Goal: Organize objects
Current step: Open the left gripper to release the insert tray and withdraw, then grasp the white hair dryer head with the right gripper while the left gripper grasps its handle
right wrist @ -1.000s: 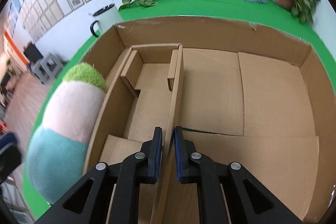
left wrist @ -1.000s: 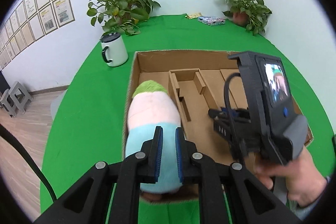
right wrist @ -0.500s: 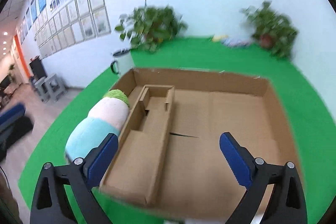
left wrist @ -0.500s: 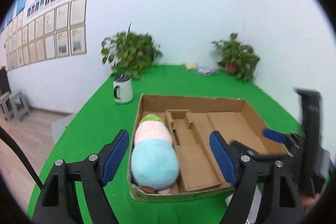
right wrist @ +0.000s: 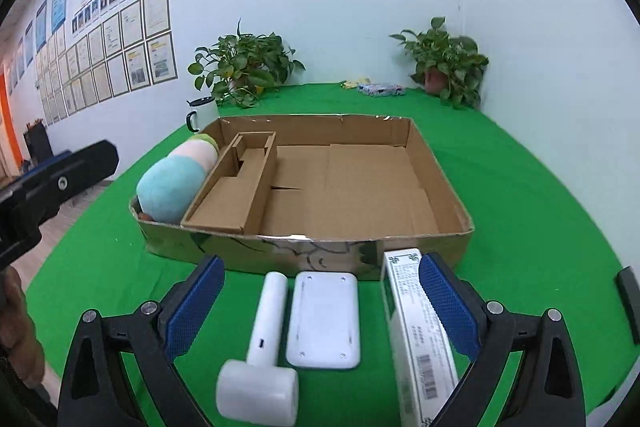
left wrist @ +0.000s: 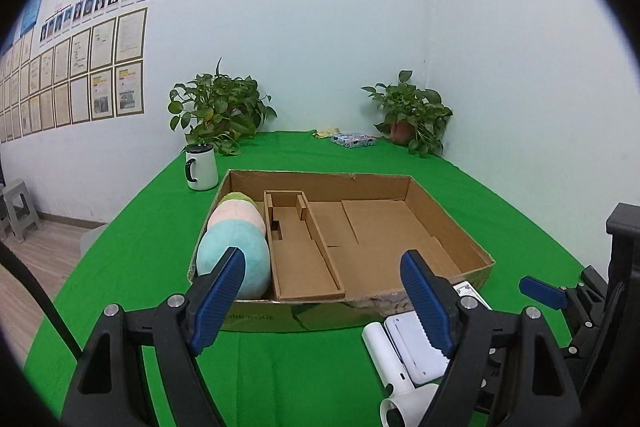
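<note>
An open cardboard box (right wrist: 320, 125) with an inner divider lies on the green table. A pastel plush toy (right wrist: 172, 183) fills its left compartment. In front of the box lie a white hammer-shaped device (right wrist: 264, 347), a flat white pad (right wrist: 324, 319) and a long white carton (right wrist: 416, 339). My right gripper (right wrist: 320, 267) hovers above these three, open and holding nothing. My left gripper (left wrist: 320, 263) is open too, back from the box (left wrist: 320, 179) and the plush toy (left wrist: 236, 247), with nothing between its fingers.
A white mug (left wrist: 202, 167) stands left of the box, with a leafy plant (left wrist: 220, 111) behind it. A second plant (left wrist: 412, 115) and a tissue pack (left wrist: 354, 140) sit at the far corner by the walls. Stools stand on the floor at far left.
Both grippers went from shut to wide open and pulled back out of the box toward the near table edge. The plush toy stayed in the left compartment. The white items came into view.
</note>
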A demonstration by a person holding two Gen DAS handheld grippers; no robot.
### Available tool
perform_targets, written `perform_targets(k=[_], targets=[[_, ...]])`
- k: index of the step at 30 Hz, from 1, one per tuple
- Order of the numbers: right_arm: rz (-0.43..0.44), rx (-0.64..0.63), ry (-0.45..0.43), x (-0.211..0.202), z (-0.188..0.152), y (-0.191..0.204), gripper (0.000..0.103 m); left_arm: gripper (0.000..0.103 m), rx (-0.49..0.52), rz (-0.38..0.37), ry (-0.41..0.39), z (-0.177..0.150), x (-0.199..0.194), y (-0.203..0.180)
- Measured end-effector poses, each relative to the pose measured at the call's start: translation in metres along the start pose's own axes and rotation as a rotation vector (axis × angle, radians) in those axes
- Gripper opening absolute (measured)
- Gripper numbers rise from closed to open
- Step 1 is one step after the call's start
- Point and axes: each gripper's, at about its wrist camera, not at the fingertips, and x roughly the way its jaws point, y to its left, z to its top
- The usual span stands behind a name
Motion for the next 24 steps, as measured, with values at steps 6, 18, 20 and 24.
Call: perform_targets(k=[6, 18, 20, 24], targets=[[-0.006, -0.027, -0.011, -0.007, -0.007, -0.001, 0.098, 0.08, 0.006, 0.024, 0.03, -0.005, 0.003, 0.002], [0.026, -0.037, -0.013, -0.009, -0.019, -0.001, 0.098, 0.08, 0.004, -0.013, 0.043, -0.017, 0.002, -0.004], [0.031, -0.05, -0.004, -0.007, -0.02, 0.0, 0.098, 0.08, 0.012, -0.012, 0.053, -0.02, 0.004, -0.006], [0.043, -0.053, 0.001, -0.006, -0.025, 0.0, 0.097, 0.08, -0.027, -0.044, 0.106, -0.028, 0.011, 0.003]])
